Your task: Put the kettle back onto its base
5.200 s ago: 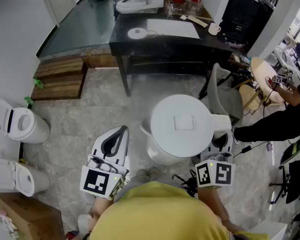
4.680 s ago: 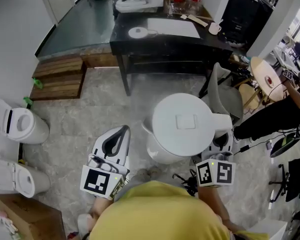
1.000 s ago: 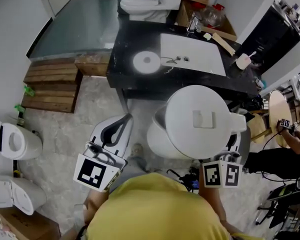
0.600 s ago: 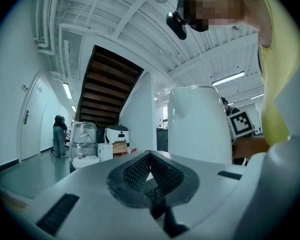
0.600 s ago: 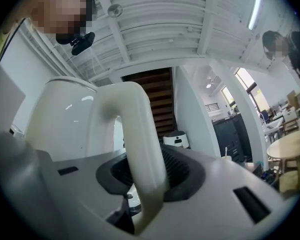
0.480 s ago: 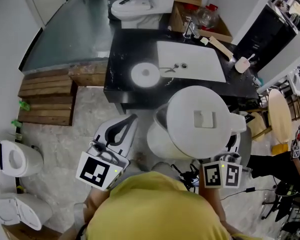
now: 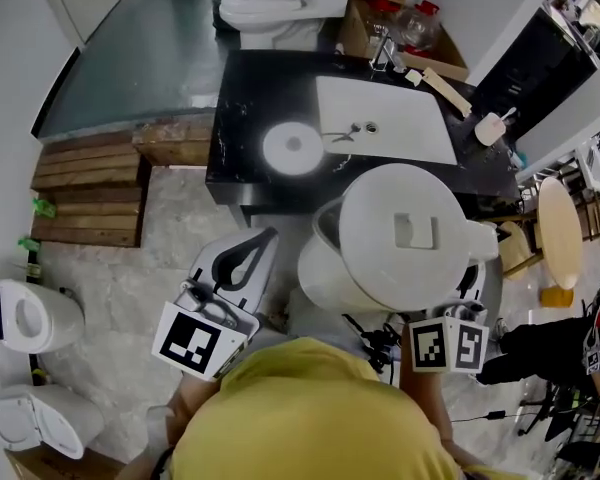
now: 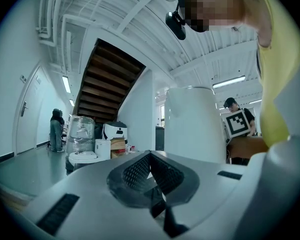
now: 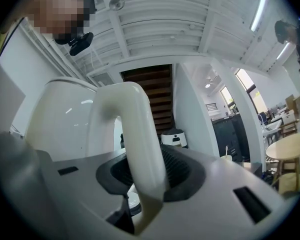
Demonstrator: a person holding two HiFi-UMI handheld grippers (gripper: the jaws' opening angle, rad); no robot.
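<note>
The white kettle (image 7: pixel 400 233), with a flat round lid, hangs at the near edge of the black table (image 7: pixel 238 108), near its round base (image 7: pixel 293 149). The right gripper (image 9: pixel 146 181) grasps its curved handle (image 9: pixel 135 134). The left gripper (image 8: pixel 150 159) is clenched, empty.

Smooth white plastic kettle (image 7: pixel 405 230), glossy black table (image 7: pixel 248 93), rough wooden pallets (image 7: pixel 90 183)

The black counter (image 7: pixel 248 98) carries a round white kettle base (image 7: pixel 293 149) near its front left edge, a white rectangular mat (image 7: pixel 390 118) just beside it, and a flat wooden stick (image 7: pixel 442 90) farther right.
</note>
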